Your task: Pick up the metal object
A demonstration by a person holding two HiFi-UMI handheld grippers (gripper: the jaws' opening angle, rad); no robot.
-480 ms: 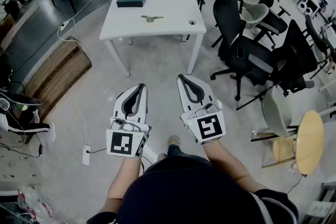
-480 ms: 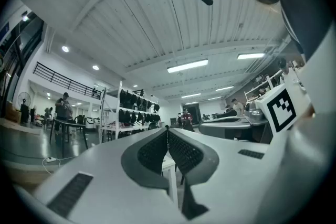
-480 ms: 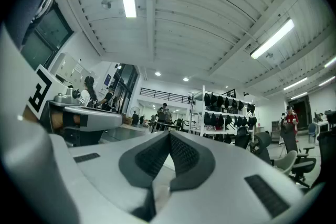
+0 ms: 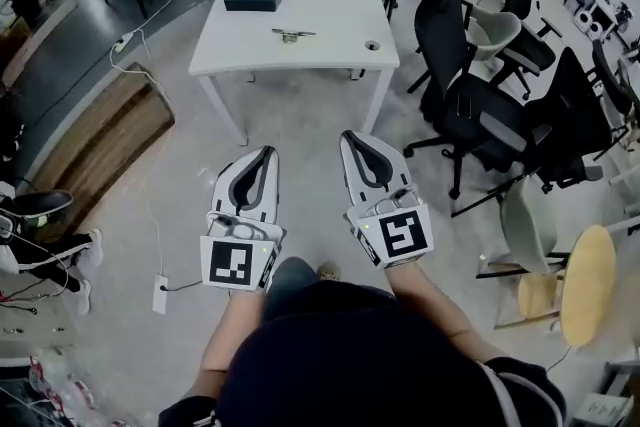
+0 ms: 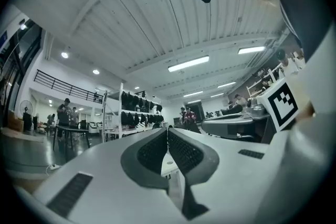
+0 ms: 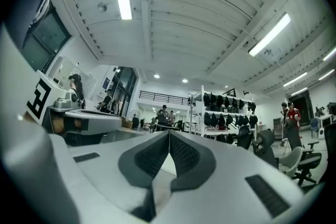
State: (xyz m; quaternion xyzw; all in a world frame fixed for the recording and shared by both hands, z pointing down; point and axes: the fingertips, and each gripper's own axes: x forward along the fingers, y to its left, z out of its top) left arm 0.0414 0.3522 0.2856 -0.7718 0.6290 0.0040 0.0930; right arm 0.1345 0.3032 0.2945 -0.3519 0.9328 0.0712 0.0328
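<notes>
This looks like the approach step: the metal object (image 4: pixel 290 35) lies near the middle of the white counter (image 4: pixel 240 50), while the left gripper (image 4: pixel 266 155) and right gripper (image 4: pixel 348 138), both closed and empty, hang well short of that counter, so the next move calls for stepping closer and opening one.

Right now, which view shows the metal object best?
Head view: the metal object lies in plain sight on the white table. The left and right gripper views look past their shut jaws up toward the ceiling; neither shows it.
</notes>
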